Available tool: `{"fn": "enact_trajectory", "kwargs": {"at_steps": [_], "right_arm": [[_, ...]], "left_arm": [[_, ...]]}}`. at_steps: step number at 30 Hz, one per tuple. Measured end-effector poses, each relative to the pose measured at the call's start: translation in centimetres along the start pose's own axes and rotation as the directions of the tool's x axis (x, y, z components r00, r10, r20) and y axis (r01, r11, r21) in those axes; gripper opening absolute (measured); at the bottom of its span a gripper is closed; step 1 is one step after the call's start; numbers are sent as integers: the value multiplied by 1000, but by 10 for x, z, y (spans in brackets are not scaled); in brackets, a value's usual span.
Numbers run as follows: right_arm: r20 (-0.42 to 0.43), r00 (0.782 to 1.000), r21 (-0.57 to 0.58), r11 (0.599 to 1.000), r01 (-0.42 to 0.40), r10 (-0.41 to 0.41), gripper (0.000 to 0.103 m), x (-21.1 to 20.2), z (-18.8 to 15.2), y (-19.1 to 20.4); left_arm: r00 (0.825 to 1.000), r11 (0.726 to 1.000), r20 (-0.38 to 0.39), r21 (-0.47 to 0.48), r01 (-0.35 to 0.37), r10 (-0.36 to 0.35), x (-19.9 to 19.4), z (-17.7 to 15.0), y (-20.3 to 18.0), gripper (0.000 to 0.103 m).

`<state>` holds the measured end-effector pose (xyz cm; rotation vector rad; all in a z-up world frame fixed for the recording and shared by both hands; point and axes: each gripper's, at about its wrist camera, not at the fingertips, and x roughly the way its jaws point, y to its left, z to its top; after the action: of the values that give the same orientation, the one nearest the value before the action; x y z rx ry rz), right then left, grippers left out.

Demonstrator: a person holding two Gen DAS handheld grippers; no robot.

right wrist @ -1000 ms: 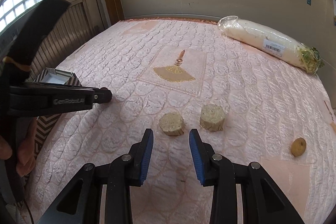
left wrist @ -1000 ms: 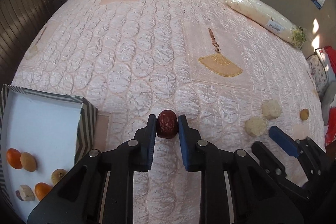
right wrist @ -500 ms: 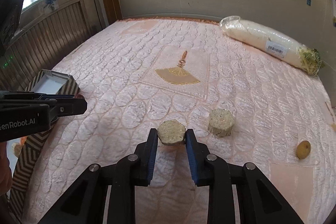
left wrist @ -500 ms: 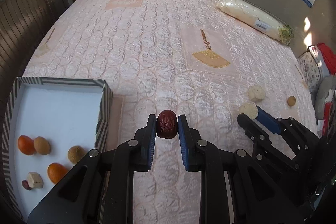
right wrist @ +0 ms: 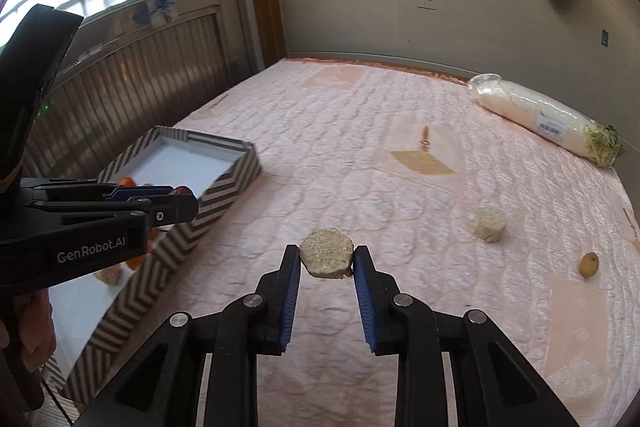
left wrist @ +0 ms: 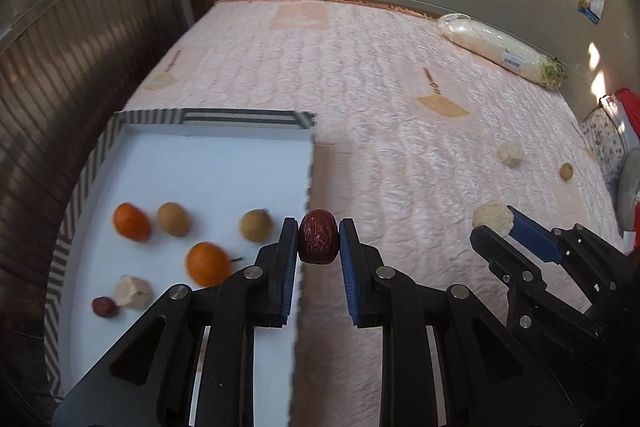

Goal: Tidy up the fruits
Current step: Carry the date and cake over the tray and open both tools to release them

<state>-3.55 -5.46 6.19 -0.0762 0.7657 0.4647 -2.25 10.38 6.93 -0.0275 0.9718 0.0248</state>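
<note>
Left tongs (left wrist: pixel 319 242) pinch a wrinkled dark-red jujube (left wrist: pixel 318 241) at the striped box's (left wrist: pixel 248 117) right edge; right tongs (right wrist: pixel 327 259) clamp a pale, rough-cut disc (right wrist: pixel 326 256)

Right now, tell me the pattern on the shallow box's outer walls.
Grey-and-white chevron stripes on the shallow box, clearest in the right wrist view.

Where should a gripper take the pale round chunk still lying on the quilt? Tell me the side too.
Grip the pale round chunk across its curved side wall, coming from above. It sits flat like a short drum, apart from the small yellow fruit, so both flanks are free.
</note>
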Motion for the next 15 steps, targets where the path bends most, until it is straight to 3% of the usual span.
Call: {"fn": "enact_trajectory", "kwargs": {"at_steps": [9, 15], "right_arm": [[-13, 999, -64, 997, -41, 41, 26, 3, -1, 50], [-21, 998, -119, 991, -68, 66, 26, 5, 2, 82]], "left_arm": [[996, 997, 64, -39, -62, 65, -22, -26, 41, 20], [995, 994, 62, -71, -79, 84, -29, -43, 67, 20]]}}
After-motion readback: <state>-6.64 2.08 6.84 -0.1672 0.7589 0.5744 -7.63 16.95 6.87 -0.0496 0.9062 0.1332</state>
